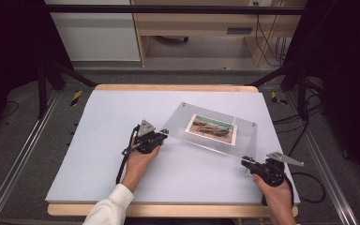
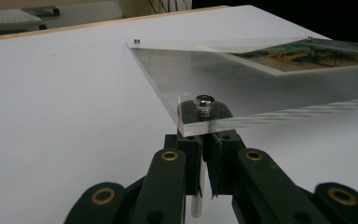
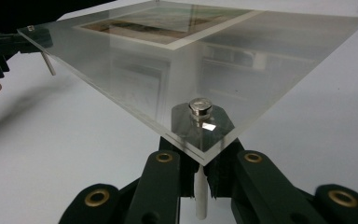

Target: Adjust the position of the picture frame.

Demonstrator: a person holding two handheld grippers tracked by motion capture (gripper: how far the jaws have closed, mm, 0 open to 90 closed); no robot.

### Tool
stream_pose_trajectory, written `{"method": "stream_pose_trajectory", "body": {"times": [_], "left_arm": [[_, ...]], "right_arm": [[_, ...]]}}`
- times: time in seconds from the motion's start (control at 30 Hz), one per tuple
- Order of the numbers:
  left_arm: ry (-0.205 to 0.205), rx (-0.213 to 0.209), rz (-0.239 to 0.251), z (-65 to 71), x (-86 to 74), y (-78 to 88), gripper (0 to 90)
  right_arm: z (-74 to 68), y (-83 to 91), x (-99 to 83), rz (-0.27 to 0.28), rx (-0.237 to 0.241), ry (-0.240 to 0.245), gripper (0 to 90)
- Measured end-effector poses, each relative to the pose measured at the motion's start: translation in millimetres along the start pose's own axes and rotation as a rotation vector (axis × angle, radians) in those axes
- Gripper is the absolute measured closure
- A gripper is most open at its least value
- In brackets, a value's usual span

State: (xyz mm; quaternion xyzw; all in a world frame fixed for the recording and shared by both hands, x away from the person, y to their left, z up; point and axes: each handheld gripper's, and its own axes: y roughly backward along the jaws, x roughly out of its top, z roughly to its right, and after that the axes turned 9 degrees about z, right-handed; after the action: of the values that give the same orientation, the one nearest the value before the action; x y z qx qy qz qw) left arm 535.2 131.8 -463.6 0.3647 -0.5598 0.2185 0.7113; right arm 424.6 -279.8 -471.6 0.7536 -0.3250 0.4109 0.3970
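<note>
White sheeting covers the desk. Above it, tilted and lifted off the surface, hangs a clear acrylic photo frame with a printed picture sandwiched inside. The left gripper and right gripper each have jaws clenched on a slim corner post beneath a metal bolt. The lift looks done; setting it down remains.

Even overhead light falls brightly on the white counter while the surroundings beyond it sink into near black, the clear acrylic photo frame carries pale glare and reflections across its face and casts a soft shadow beneath, and the black jaws nearest each gripper camera are slightly blurred.
</note>
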Motion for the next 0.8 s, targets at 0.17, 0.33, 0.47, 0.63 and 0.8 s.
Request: {"method": "stream_pose_trajectory", "body": {"times": [0.17, 0.33, 0.47, 0.63, 0.8], "left_arm": [[-0.002, 0.005, -0.006, 0.8, 3.1, -0.1, 84.3], [-0.004, -0.001, -0.007, 0.1, 4.1, -0.1, 84.3], [-0.006, -0.003, -0.008, 0.0, 5.0, -0.2, 84.3], [0.008, -0.010, -0.001, -1.5, 7.3, -0.9, 83.4], [0.001, -0.012, -0.002, -1.4, 9.9, -2.1, 84.0]], "right_arm": [[-1.3, 0.8, 1.7, 0.031, -0.004, 0.021, 82.1], [-2.4, -0.1, 2.9, 0.038, -0.012, 0.036, 83.9], [-2.1, -0.3, 3.4, 0.043, -0.011, 0.039, 83.8], [-2.9, 0.2, 4.9, 0.056, -0.015, 0.041, 84.2], [-2.4, 0.1, 5.9, 0.071, -0.017, 0.040, 81.5]]}}
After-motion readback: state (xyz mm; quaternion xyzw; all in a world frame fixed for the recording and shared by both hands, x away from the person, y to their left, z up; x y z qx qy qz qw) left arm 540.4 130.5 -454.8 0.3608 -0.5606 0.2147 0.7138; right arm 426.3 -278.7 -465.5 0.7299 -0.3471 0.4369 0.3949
